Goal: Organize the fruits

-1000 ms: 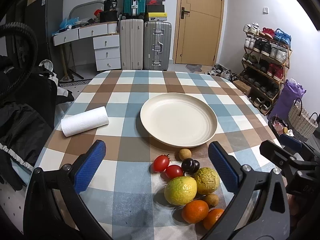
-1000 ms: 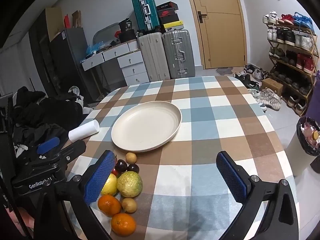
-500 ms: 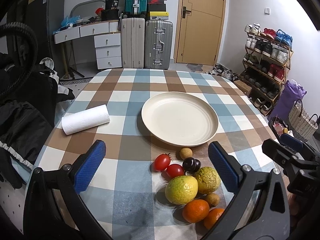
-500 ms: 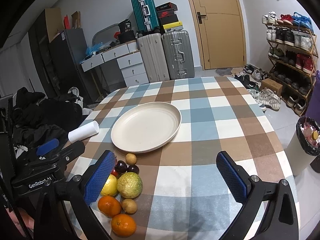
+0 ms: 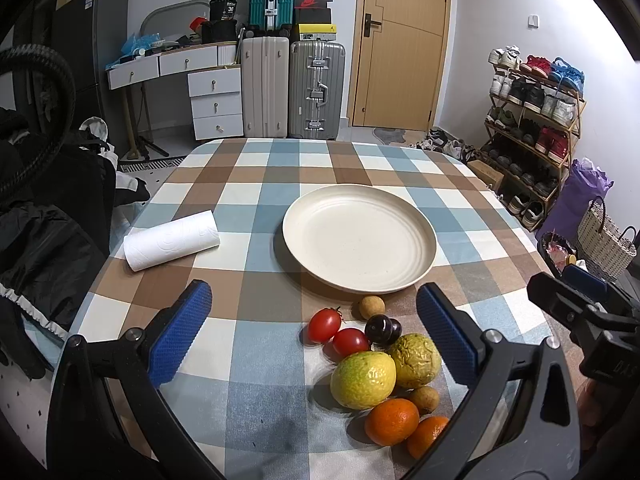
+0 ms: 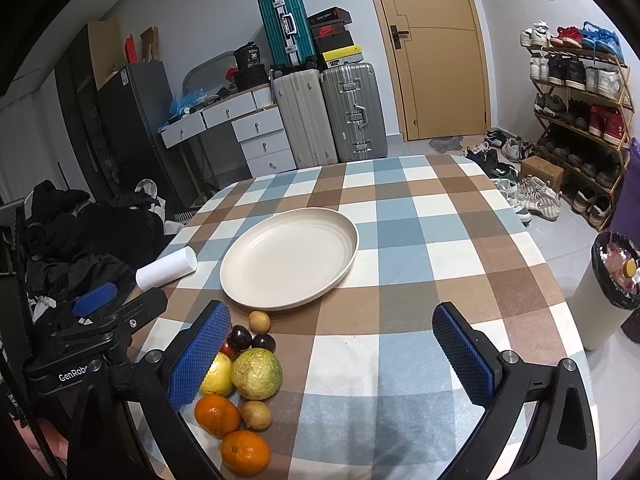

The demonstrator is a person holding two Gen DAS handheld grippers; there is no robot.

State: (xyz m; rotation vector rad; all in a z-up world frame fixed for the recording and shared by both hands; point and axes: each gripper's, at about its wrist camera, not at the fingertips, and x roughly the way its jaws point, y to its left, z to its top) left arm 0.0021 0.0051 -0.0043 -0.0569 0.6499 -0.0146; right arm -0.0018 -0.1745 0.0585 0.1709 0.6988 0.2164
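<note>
An empty cream plate (image 5: pixel 359 238) (image 6: pixel 289 257) sits mid-table on the checked cloth. Near the front edge lies a cluster of fruit: two red tomatoes (image 5: pixel 324 325), dark cherries (image 5: pixel 383 328) (image 6: pixel 240 337), a yellow-green citrus (image 5: pixel 363 379) (image 6: pixel 218 374), a wrinkled green fruit (image 5: pixel 415 360) (image 6: pixel 257 374), two oranges (image 5: pixel 391 421) (image 6: pixel 217 415) and small brown longans (image 5: pixel 371 307) (image 6: pixel 259 321). My left gripper (image 5: pixel 316 336) is open and empty above the table, the fruit between and just ahead of its fingers. My right gripper (image 6: pixel 340 354) is open and empty, right of the fruit.
A white paper towel roll (image 5: pixel 172 246) (image 6: pixel 167 271) lies left of the plate. Black clothes (image 5: pixel 44 216) pile off the table's left. A bin (image 6: pixel 612 280) and shoe rack (image 5: pixel 532 128) stand to the right. Suitcases (image 5: pixel 292 88) stand behind.
Both grippers have drifted slightly; the views shift a little. Both stay open and empty, and no fruit has moved.
</note>
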